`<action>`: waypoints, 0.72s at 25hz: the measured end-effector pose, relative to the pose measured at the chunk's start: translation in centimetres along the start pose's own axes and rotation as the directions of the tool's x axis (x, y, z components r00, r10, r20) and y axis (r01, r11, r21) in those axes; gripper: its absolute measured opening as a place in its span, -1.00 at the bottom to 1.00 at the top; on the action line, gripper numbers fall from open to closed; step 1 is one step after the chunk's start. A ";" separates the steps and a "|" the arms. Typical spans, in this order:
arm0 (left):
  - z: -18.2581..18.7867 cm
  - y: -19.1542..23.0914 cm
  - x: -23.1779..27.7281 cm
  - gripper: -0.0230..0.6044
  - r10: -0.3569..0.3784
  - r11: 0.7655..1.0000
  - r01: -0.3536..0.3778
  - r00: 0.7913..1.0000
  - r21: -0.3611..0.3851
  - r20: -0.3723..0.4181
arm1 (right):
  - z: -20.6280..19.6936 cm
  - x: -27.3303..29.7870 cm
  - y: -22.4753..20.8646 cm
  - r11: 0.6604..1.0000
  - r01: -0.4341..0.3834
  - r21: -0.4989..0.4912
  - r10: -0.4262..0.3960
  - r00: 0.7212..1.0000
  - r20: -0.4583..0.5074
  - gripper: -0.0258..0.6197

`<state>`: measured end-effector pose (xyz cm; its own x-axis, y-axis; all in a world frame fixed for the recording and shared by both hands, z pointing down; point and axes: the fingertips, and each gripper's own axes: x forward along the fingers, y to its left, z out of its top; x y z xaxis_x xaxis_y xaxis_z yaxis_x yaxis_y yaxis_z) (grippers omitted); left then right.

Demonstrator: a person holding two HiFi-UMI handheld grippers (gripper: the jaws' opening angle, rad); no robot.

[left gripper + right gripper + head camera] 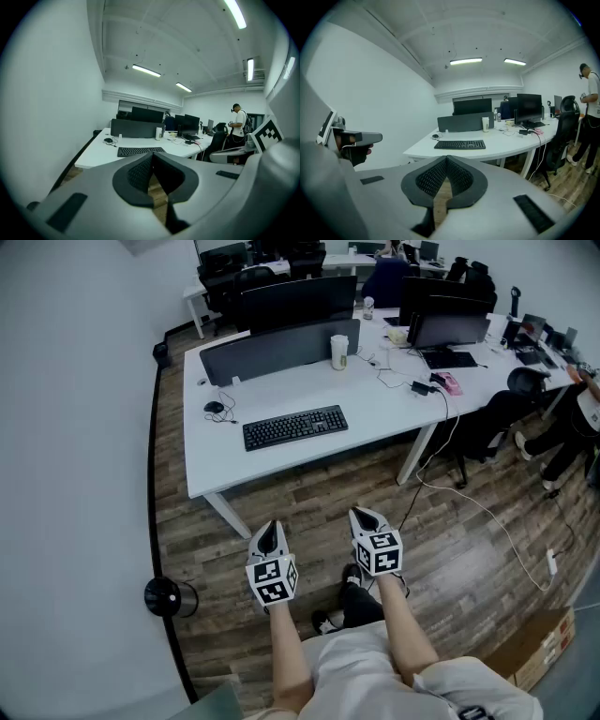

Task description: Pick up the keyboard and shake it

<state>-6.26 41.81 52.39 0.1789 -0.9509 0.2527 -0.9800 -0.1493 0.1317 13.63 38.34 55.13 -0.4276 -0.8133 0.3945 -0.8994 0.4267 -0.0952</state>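
Note:
A black keyboard (294,427) lies flat on the white desk (281,390), near its front edge. It shows too in the left gripper view as the keyboard (140,151) and in the right gripper view as the keyboard (460,145). My left gripper (271,526) and right gripper (367,515) hang side by side over the wooden floor, well short of the desk. Both are shut and hold nothing. Their tips point toward the desk.
A black mouse (215,408) with a cable sits left of the keyboard. A white cup (338,352) stands by the grey divider (279,350). Monitors (448,329), cables and a chair (492,423) lie to the right. A person (239,123) stands far right. A round black object (169,596) sits on the floor.

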 end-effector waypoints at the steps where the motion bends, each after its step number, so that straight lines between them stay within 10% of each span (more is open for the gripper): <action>1: 0.2 0.2 0.1 -0.87 -0.004 1.000 0.004 1.000 -0.006 0.004 | 0.2 0.1 0.0 1.000 0.001 -0.001 -0.001 1.000 0.003 -0.80; 18: 2.7 2.3 7.4 -0.88 0.015 1.000 -0.015 1.000 0.006 0.020 | 3.9 8.1 -3.2 0.993 -0.090 0.078 0.086 0.995 0.054 -0.80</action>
<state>-7.47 33.75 52.01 0.1620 -0.9582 0.2359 -0.9831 -0.1361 0.1225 12.69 28.80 55.04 -0.5080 -0.7936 0.3350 -0.8614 0.4665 -0.2011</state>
